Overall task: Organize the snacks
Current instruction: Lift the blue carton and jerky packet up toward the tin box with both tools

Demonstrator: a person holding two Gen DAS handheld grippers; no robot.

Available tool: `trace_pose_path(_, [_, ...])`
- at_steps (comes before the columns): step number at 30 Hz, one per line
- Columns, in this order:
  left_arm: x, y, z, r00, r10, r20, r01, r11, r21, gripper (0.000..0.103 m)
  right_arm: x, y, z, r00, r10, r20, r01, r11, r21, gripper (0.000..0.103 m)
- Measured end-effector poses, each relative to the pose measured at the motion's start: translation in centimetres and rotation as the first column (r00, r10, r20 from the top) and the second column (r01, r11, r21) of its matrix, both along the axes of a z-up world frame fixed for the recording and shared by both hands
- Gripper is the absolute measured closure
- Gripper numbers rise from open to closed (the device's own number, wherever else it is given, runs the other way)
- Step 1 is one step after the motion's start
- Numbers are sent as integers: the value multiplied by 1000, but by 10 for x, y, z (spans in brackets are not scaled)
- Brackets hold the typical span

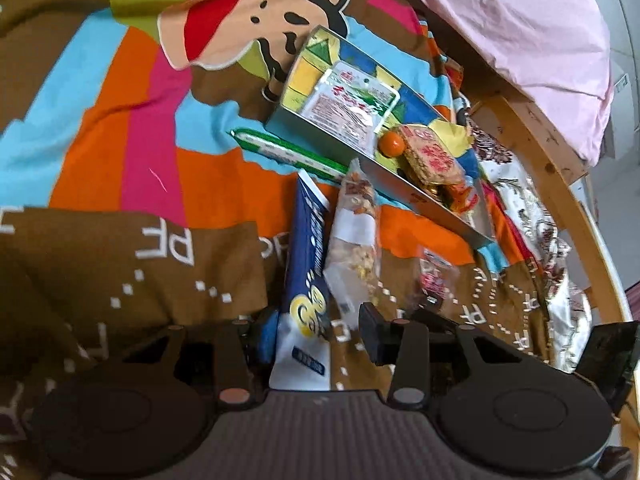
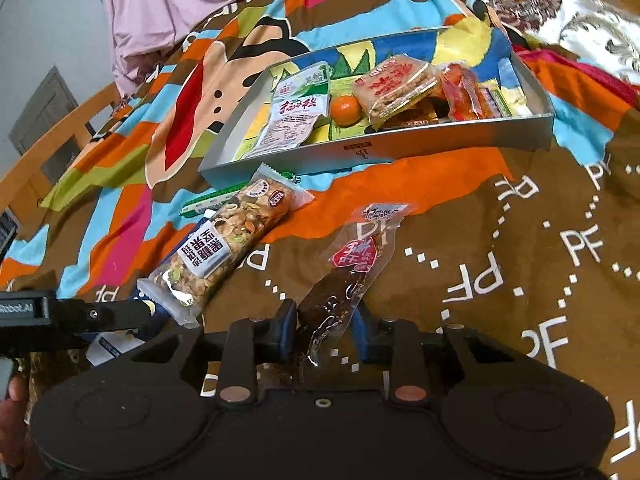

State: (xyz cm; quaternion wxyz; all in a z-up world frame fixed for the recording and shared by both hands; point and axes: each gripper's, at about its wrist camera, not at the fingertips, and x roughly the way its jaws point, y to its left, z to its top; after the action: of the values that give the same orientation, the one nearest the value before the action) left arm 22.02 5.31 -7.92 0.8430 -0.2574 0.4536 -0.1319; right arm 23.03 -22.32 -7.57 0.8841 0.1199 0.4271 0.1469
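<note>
Right gripper (image 2: pixel 325 330) sits low over the brown part of the bedspread (image 2: pixel 500 320), jaws apart, blue pads either side of the tail of a clear meat snack pouch (image 2: pixel 352 276) with a pink label; pads look close to the wrapper but a firm pinch is not clear. Pouch lies flat on the cloth, running away from the camera toward the tray.

Left gripper (image 1: pixel 316 332) is spread wide, holding nothing. Blue-and-white packet (image 1: pixel 306 248) lies between its fingers, one end reaching back under the gripper body. Nut bar (image 1: pixel 354 240) in a clear wrapper lies just beside that packet, partly overlapping it. Green-and-white stick pack (image 1: pixel 288 152) lies past them, against the near wall of the tray.

Silver tray (image 2: pixel 440 142) sits on the bedspread beyond the loose snacks. Inside: a white-and-green sachet (image 2: pixel 296 116) at the left end, a small orange (image 2: pixel 346 110) next to it, a rice cracker pack (image 2: pixel 394 86) in the middle, red-orange packets (image 2: pixel 466 92) to the right.

Pink sheet (image 1: pixel 520 32) bunched along the far edge.
</note>
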Motion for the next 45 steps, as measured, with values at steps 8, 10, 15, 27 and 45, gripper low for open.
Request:
trace_pose_path(8, [19, -11, -5, 999, -49, 20, 46, 993, 110, 56, 5, 20, -7, 998, 36, 59, -31, 996, -78, 50])
trace_pose_path(10, [20, -21, -4, 996, -81, 36, 74, 983, 167, 53, 5, 29, -9, 994, 70, 82, -59, 990, -128, 41])
trace_pose_path(15, [15, -46, -3, 982, -178, 57, 152, 937, 314, 41, 2, 45, -12, 985, 137, 110, -108, 966, -233, 31])
trace_pose_path(27, [-5, -62, 2, 972, -221, 82, 158, 870, 467, 63, -10, 34, -2, 986, 128, 106, -92, 952, -291, 59])
trace_pose_path(45, [1, -70, 0, 974, -202, 102, 122, 848, 515, 60, -10, 38, -8, 984, 109, 140, -57, 940, -336, 53])
